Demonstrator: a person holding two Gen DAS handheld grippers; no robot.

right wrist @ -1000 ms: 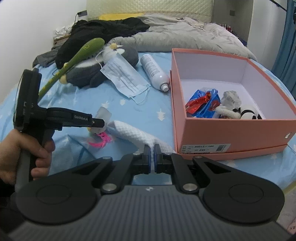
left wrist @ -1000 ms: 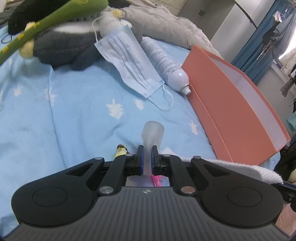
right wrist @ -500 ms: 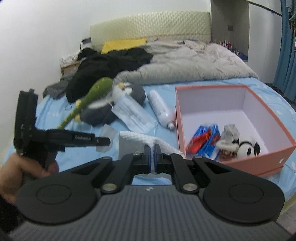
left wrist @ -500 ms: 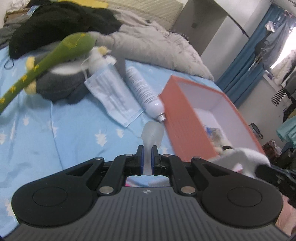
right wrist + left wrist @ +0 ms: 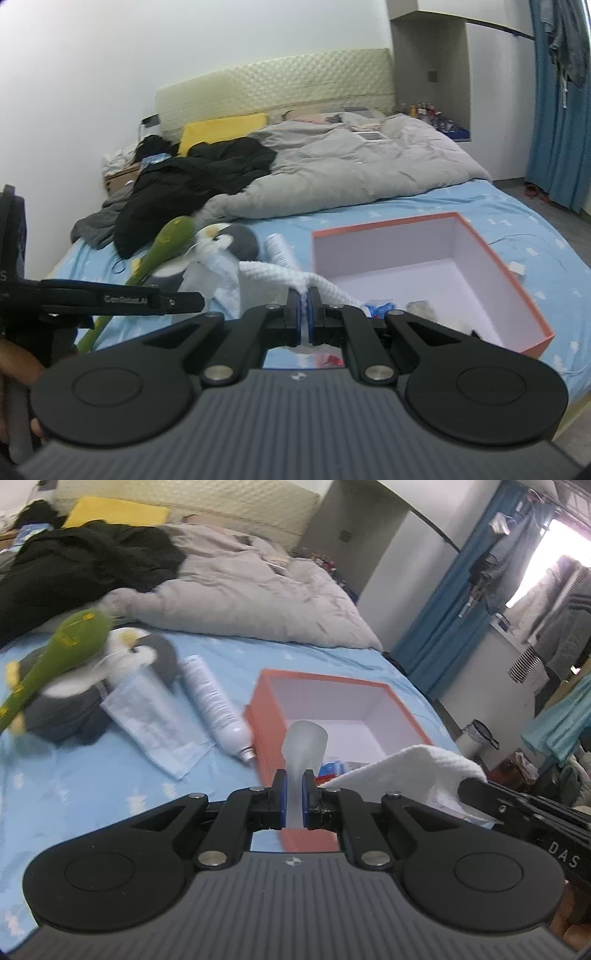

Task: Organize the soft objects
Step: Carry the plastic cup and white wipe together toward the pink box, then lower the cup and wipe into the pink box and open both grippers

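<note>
Currently both tools are loaded and held above the blue patterned bed sheet [image 5: 110, 786], so the carry step is in hand. Left tool [image 5: 294, 799]: pressed onto a frosted, translucent soft plastic piece [image 5: 304, 744], which hangs over the near wall of the open orange cardboard box [image 5: 266, 705]. Right tool [image 5: 304, 317]: pinching a white textured cloth [image 5: 280, 277] beside the same box. Judgement: next, each load must be positioned over the box's open interior and then released.
</note>
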